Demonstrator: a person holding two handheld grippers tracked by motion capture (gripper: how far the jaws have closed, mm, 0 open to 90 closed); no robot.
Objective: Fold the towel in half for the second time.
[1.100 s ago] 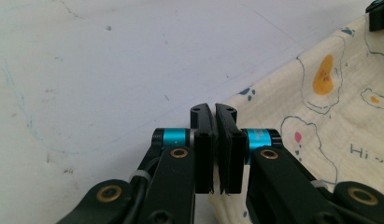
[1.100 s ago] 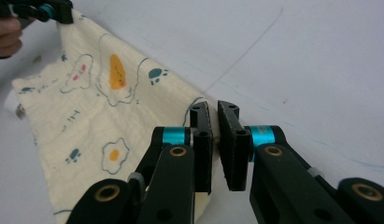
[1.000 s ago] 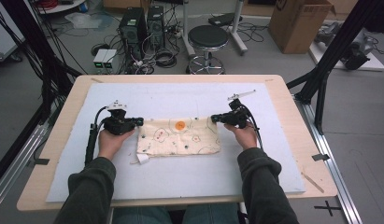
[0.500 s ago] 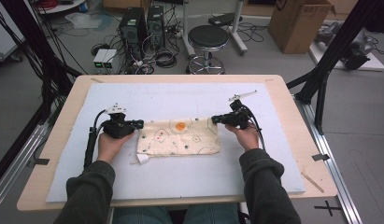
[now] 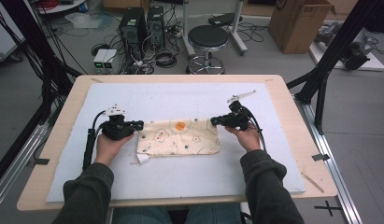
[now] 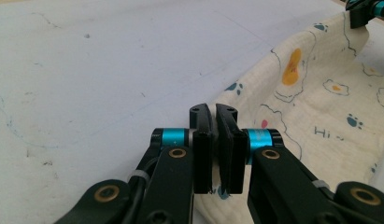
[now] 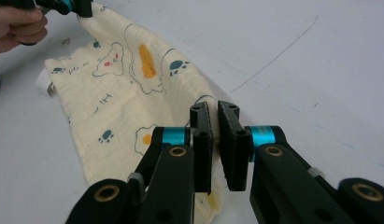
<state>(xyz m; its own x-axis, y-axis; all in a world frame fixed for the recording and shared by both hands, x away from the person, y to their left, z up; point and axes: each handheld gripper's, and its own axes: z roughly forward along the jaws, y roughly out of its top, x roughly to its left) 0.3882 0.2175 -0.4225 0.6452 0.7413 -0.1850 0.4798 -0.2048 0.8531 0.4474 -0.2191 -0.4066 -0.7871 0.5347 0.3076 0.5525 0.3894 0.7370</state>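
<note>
High view: the left gripper (image 5: 139, 124) and right gripper (image 5: 214, 121) pinch opposite far corners of a printed cloth (image 5: 178, 137) lying mid-mat, at nine and three o'clock. Left gripper view: jaws clenched on the cloth's edge (image 6: 320, 112). Right gripper view: likewise clamped on fabric (image 7: 129, 88) — best lifted evenly, both hands level, keeping it taut.

cloth (image 6: 320, 107): lower edge cut off, left gripper view | corner hidden between right tool (image 7: 215, 140) pads
</note>
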